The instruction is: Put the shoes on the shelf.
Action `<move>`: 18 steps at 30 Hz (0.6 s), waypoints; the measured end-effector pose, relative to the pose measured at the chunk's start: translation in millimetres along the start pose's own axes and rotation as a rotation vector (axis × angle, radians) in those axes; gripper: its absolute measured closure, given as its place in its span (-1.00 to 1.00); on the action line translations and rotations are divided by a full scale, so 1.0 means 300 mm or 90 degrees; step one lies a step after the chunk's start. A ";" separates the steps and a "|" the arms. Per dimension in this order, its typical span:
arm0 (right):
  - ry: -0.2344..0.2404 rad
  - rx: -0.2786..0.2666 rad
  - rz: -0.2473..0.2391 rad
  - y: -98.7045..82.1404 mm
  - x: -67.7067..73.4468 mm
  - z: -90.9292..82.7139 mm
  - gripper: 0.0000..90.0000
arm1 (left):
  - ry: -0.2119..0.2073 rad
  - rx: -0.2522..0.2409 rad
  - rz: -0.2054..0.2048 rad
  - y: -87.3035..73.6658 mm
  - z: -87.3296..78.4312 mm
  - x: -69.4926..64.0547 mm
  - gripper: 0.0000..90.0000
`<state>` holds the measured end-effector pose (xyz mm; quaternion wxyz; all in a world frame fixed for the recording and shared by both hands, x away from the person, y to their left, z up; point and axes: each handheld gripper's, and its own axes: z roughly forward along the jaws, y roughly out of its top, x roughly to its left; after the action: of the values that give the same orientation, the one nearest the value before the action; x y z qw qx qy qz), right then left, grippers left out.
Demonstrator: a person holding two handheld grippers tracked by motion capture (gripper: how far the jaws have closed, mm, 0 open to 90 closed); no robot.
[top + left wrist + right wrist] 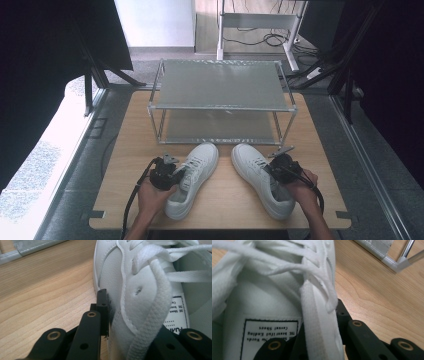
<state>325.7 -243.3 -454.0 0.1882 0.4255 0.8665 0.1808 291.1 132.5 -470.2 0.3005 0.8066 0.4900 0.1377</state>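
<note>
Two white sneakers sit near the table's front edge: left gripper clamps the left shoe, right gripper pinches the right shoe (rack beyond). Next, seemingly: a lift onto a shelf.

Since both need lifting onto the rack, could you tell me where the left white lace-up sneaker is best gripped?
Grip the left white lace-up sneaker by its outer collar wall beside the laces, coming from its left: that thin upright edge fits between jaws, as the left gripper shows.
</note>
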 end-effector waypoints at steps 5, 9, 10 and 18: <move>0.012 -0.010 0.016 -0.009 -0.016 -0.001 0.91 | -0.016 -0.019 -0.020 -0.007 -0.005 0.016 0.82; 0.041 -0.043 0.042 -0.026 -0.035 -0.004 0.92 | -0.038 -0.038 -0.040 -0.014 -0.009 0.034 0.83; 0.050 -0.052 0.050 -0.031 -0.042 -0.005 0.92 | -0.042 -0.043 -0.043 -0.014 -0.010 0.035 0.83; 0.100 -0.128 0.108 -0.082 -0.093 -0.029 0.92 | -0.102 -0.090 -0.071 -0.014 -0.040 0.052 0.84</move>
<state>321.0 -281.3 -453.5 0.1454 0.4609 0.8170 0.3144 289.5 151.8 -464.5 0.4020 0.7632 0.4978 0.0903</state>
